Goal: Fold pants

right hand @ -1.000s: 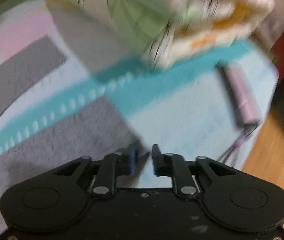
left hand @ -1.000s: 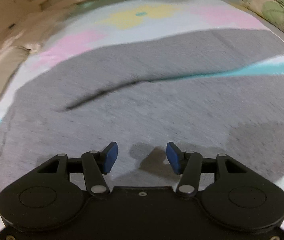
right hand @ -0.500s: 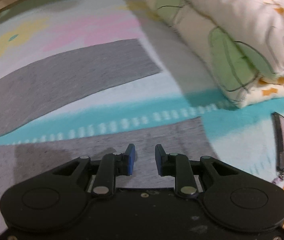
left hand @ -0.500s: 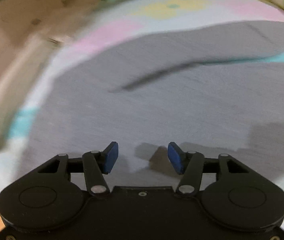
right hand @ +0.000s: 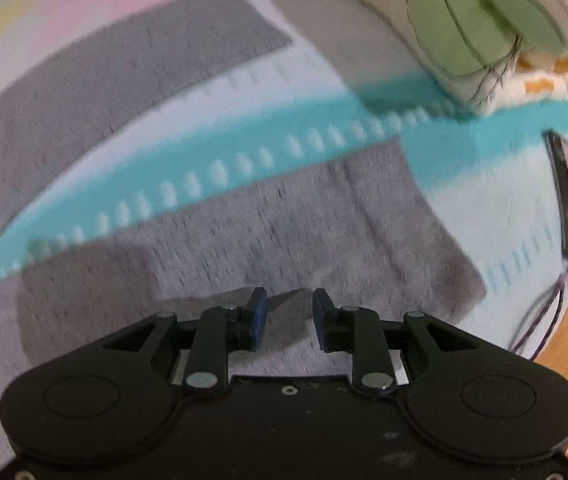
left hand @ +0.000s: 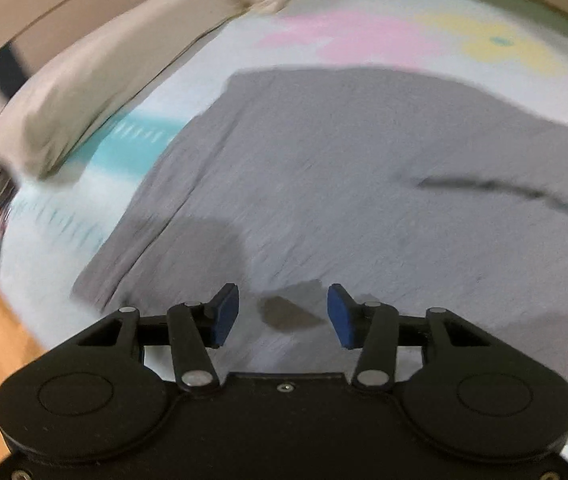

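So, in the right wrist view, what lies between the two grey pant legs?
A strip of the bed cover shows between the upper pant leg and the lower pant leg: a pale band, then a teal stripe with pale dashes.

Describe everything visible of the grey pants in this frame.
The grey knit pants look like soft heathered jersey and lie flat and unfolded on a pastel patterned bed sheet. The waist end shows in the left wrist view, with a dark crease between the legs. In the right wrist view the two legs lie apart, teal sheet between them. Both open grippers, left and right, hang above the fabric.

Left tool [left hand: 282, 317] now nearer waistband [left hand: 152, 220].
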`<control>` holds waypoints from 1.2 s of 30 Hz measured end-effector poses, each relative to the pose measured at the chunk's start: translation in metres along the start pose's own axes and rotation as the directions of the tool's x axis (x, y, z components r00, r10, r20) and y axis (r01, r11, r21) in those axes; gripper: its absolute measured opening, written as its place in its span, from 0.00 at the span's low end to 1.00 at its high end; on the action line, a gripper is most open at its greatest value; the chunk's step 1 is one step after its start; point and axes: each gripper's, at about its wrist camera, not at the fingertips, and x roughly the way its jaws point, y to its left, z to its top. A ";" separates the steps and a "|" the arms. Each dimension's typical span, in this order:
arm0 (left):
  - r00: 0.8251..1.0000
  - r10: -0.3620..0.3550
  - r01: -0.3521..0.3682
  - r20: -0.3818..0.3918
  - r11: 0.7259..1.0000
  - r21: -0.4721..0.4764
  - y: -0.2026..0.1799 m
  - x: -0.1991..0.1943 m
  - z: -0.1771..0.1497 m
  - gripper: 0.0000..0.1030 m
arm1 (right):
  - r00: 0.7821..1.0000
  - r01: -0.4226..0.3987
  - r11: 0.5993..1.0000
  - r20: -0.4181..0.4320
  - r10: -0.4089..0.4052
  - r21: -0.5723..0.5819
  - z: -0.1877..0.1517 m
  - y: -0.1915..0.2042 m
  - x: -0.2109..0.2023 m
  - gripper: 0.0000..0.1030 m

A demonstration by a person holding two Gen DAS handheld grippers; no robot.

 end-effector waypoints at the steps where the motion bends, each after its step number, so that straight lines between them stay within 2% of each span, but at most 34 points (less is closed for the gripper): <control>1: 1.000 -0.019 0.018 0.020 0.999 0.030 -0.010 -0.004 0.009 0.53 | 0.999 -0.019 1.000 0.028 0.019 -0.014 0.004 0.002 -0.005 0.26; 4: 0.995 -0.074 0.064 0.066 0.987 0.146 -0.043 -0.012 0.040 0.54 | 0.992 -0.078 0.997 0.102 0.080 -0.021 0.018 0.016 -0.023 0.26; 7: 0.989 -0.128 0.109 0.070 0.968 0.227 -0.073 -0.013 0.074 0.54 | 0.973 -0.168 0.985 0.155 0.172 -0.040 0.036 0.037 -0.040 0.26; 10: 0.985 -0.159 0.137 0.062 0.955 0.265 -0.098 -0.002 0.108 0.54 | 0.956 -0.208 0.977 0.201 0.215 -0.053 0.056 0.062 -0.050 0.27; 12: 0.983 -0.170 0.147 0.063 0.950 0.275 -0.111 0.008 0.127 0.54 | 0.955 -0.205 0.978 0.212 0.210 -0.044 0.070 0.081 -0.049 0.27; 15: 0.983 -0.178 0.160 0.044 0.951 0.266 -0.121 0.032 0.152 0.54 | 0.944 -0.238 0.970 0.225 0.241 -0.038 0.091 0.108 -0.038 0.27; 18: 0.987 -0.162 0.160 -0.003 0.967 0.199 -0.125 0.064 0.172 0.54 | 0.950 -0.223 0.975 0.220 0.222 -0.018 0.113 0.138 -0.020 0.27; 23: 0.986 -0.152 0.157 -0.066 0.983 0.094 -0.128 0.098 0.183 0.54 | 0.947 -0.240 0.969 0.235 0.220 0.060 0.144 0.181 0.001 0.27; 25: 0.989 -0.135 0.141 -0.064 0.985 0.098 -0.132 0.106 0.187 0.54 | 0.944 -0.255 0.963 0.239 0.229 0.084 0.153 0.199 0.013 0.27; 29: 0.993 -0.106 0.111 -0.045 0.987 0.116 -0.135 0.116 0.191 0.54 | 0.948 -0.230 0.969 0.245 0.202 0.093 0.166 0.226 0.034 0.27; 36: 0.994 -0.092 0.097 -0.058 0.990 0.100 -0.132 0.125 0.194 0.54 | 0.963 -0.201 0.971 0.208 0.172 0.127 0.182 0.228 0.055 0.26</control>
